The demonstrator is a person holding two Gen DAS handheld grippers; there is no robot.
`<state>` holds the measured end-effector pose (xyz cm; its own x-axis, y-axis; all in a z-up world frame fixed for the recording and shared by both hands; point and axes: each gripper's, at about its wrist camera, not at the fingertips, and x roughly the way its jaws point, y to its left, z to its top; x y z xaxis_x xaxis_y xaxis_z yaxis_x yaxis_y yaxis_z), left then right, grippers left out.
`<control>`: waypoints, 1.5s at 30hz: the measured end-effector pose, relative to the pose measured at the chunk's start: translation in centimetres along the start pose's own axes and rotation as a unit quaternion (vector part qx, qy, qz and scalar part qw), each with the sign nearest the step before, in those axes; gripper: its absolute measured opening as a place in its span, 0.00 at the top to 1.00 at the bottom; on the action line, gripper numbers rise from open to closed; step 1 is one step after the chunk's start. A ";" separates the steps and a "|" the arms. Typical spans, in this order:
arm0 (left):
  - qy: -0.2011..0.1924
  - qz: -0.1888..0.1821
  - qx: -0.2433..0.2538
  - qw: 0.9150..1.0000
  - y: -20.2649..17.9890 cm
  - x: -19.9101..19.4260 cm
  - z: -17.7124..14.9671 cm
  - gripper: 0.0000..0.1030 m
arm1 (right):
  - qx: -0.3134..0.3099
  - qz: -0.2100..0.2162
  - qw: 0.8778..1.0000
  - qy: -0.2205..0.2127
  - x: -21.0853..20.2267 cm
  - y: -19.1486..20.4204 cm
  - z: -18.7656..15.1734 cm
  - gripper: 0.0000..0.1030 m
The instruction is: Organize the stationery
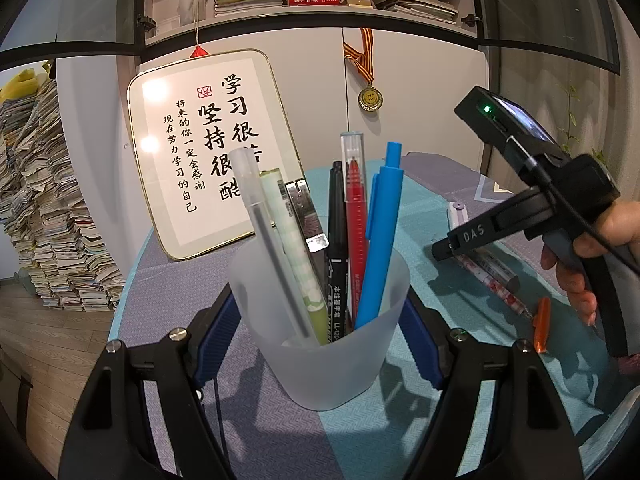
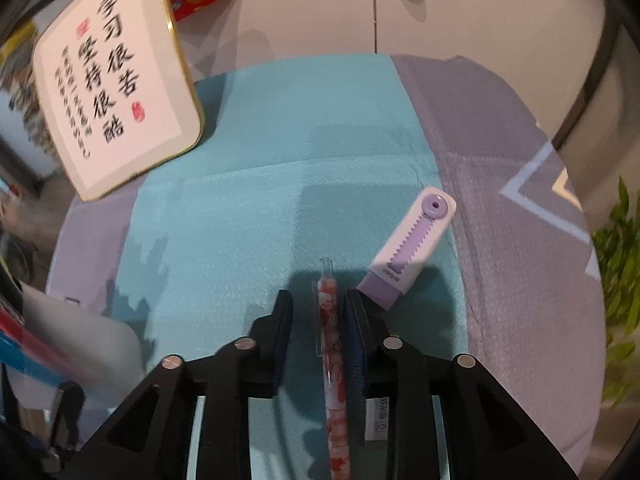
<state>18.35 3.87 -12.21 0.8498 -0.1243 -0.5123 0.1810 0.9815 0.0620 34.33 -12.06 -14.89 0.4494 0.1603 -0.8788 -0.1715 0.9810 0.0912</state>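
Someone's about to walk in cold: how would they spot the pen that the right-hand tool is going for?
Find the teal and purple cloth on the table. Beside the purple and white eraser lies a pen with a red flower pattern, between the right tool's open fingers. It alone is patterned; the orange cap nearby is plain.

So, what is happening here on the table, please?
A person is tidying stationery with two handheld grippers. The left gripper is shut on a frosted cup that already has several pens in it. The right gripper is over a pink patterned pen lying on the cloth; its jaws are open on either side of it. A purple eraser lies beside.
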 end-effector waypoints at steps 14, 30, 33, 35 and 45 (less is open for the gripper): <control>0.001 0.000 -0.001 1.000 0.1 0.0 -0.1 0.27 | 0.000 0.064 0.994 -0.089 -7.9 0.7 -2.0 0.91; 0.001 0.000 0.000 1.000 0.1 0.0 -0.2 0.27 | -0.072 0.082 0.994 -0.005 -5.6 4.3 -2.2 0.83; 0.001 0.001 0.001 1.000 0.0 0.0 -0.1 0.27 | -0.092 0.091 0.992 0.014 -3.7 5.4 -2.6 0.76; 0.001 0.001 0.001 1.000 0.0 0.0 -0.1 0.27 | -0.096 0.097 0.991 0.016 -3.0 5.8 -2.7 0.76; 0.002 0.001 -0.001 1.000 0.2 0.2 -0.1 0.27 | -0.096 0.090 0.991 0.031 -0.9 6.0 -2.1 0.76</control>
<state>18.52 4.10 -12.39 0.8481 -0.1221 -0.5156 0.1786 0.9820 0.0613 31.03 -6.54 -14.59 0.3422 0.3179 -0.8842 -0.4101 0.8972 0.1638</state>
